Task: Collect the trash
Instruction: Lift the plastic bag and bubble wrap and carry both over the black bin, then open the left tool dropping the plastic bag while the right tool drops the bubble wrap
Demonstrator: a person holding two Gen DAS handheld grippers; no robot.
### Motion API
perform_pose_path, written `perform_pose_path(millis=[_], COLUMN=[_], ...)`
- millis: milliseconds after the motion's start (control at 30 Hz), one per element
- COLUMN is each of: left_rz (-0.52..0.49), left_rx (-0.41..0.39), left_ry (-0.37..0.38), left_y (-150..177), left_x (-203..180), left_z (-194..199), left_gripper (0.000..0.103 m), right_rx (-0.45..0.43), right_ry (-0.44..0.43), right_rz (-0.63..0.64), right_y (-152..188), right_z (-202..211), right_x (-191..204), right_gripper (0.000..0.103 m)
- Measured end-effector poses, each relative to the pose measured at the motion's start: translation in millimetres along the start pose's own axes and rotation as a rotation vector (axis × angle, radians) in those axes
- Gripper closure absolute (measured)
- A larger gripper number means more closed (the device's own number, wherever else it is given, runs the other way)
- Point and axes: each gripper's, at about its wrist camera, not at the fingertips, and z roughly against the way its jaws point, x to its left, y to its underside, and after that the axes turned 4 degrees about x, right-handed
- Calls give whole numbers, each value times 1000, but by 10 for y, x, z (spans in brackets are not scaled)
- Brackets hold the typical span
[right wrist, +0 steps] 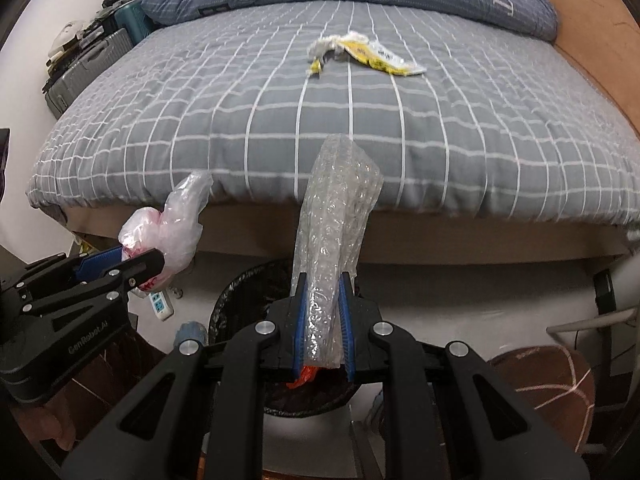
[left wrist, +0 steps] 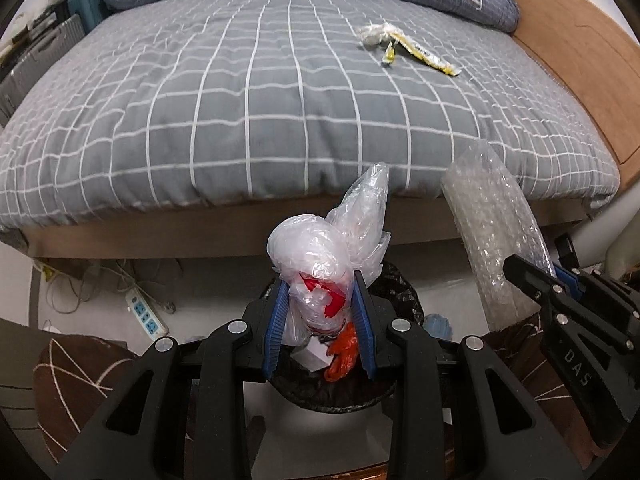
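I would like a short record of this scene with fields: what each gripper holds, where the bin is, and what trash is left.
left gripper: shut on plastic bag
right gripper: shut on bubble wrap
bin: on the floor, below both grippers, some trash inside
trash left: yellow wrappers on the bed

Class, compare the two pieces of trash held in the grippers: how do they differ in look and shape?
The plastic bag in the left gripper is smooth, crumpled into a ball and shows red print; the bubble wrap in the right gripper is bubbled, colourless and a long roll. Both are see-through plastic, clamped over the black-lined bin.
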Motion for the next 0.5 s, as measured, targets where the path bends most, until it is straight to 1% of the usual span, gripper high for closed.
perform_pose_path(millis=[333, 500], left_rz=[8, 14], left_rx=[59, 93], left_ry=[-15, -13], left_y=[142, 142], left_x=[50, 55], left_z=[-308, -480], left_gripper=[72, 72], right_rx=[68, 111], right_ry=[-8, 1], right_rz=[-14, -24], right_y=[217, 278], right_z=[-292, -480], right_x=[-6, -56], right_gripper=[89, 89])
